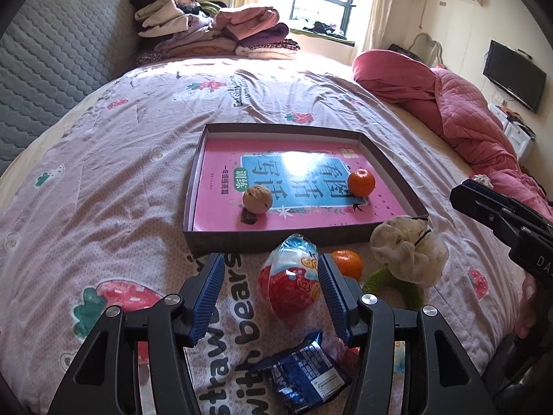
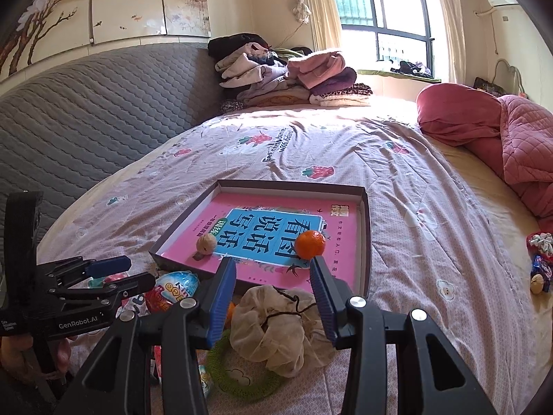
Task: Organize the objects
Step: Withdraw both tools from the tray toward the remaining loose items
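A dark shallow box (image 1: 390,169) (image 2: 367,228) lies on the bed with a pink book in it, and on the book a walnut (image 1: 257,199) (image 2: 206,243) and a tangerine (image 1: 361,182) (image 2: 310,243). In front of the box lie a red-and-blue egg-shaped toy (image 1: 293,283) (image 2: 176,287), a second tangerine (image 1: 347,263), a cream scrunchie (image 1: 408,252) (image 2: 273,325) on a green ring (image 1: 394,287) (image 2: 242,377), and a blue snack packet (image 1: 304,377). My left gripper (image 1: 271,263) (image 2: 138,271) hovers open over the egg. My right gripper (image 2: 273,262) (image 1: 463,197) hovers open over the scrunchie, not pressing it.
Folded clothes (image 1: 221,31) (image 2: 287,72) are stacked at the far end of the bed. A pink quilt (image 1: 466,110) (image 2: 511,138) is bunched on the right, with wrapped sweets (image 2: 541,269) near it. A grey padded headboard (image 1: 52,69) (image 2: 86,114) runs along the left. The strawberry-print cover spreads around the box.
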The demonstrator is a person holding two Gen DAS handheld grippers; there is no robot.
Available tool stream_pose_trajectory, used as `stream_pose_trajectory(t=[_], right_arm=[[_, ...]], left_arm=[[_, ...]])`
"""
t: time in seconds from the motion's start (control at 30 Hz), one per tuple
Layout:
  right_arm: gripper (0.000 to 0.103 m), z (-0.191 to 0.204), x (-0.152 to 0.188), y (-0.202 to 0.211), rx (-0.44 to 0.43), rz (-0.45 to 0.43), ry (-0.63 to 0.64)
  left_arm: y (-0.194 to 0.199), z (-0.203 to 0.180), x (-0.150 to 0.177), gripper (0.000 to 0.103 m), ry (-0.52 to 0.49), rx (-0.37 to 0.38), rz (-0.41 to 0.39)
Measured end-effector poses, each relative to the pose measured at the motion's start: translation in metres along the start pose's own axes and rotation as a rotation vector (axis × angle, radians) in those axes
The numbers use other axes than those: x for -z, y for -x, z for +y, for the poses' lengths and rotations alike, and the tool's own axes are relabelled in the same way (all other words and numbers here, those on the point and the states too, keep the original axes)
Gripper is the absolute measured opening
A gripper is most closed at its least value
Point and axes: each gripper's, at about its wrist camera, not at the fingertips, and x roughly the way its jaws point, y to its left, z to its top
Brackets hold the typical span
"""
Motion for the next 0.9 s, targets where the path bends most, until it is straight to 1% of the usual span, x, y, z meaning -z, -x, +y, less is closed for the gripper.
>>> stream_pose_trajectory(t=[0.47,0.9], right_arm=[[0.044,0.006,0.012,0.013,0.001,0.004,-0.006],[0.044,0.007,0.018,0.019,-0.001,0.013,-0.01]], left_arm=[[0.014,-0.001,0.025,0.058,-0.004,-0.013,0.042],[0.014,-0.009,0.044,0.058,-0.031,-0.026,0.089]])
